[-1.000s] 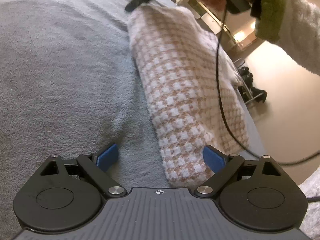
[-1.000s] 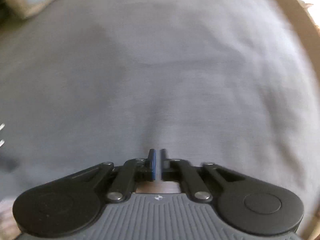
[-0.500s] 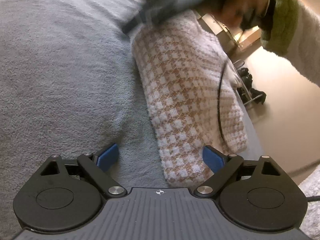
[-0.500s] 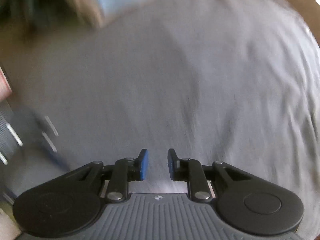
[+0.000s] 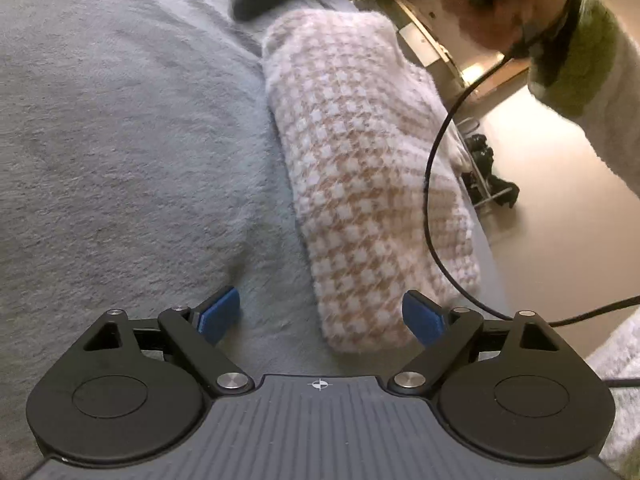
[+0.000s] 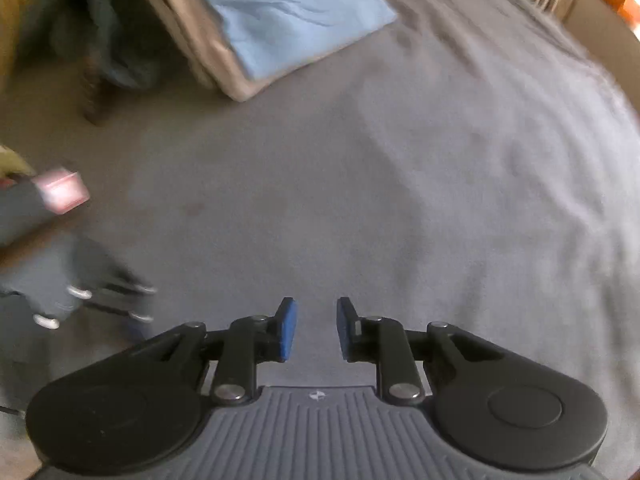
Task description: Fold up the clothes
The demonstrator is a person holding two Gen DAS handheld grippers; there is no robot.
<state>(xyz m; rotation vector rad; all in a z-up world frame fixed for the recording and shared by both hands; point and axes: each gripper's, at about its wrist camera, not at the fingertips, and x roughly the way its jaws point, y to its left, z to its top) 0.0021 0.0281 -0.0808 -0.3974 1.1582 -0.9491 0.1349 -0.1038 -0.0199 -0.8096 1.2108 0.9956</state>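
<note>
The left gripper (image 5: 322, 314) sits low over a grey fleece blanket (image 5: 120, 152) with its jaws spread wide, nothing between the blue pads (image 5: 219, 312). A folded beige-and-white houndstooth garment (image 5: 372, 184) lies lengthwise on the bed, its near end reaching between the jaws, close to the right-hand pad. A black cable (image 5: 434, 184) loops across the garment. The right gripper (image 6: 316, 330) hangs above bare grey blanket (image 6: 360, 200), jaws parted with a clear gap and holding nothing; a light-blue pillow (image 6: 296, 12) lies farther up the bed.
</note>
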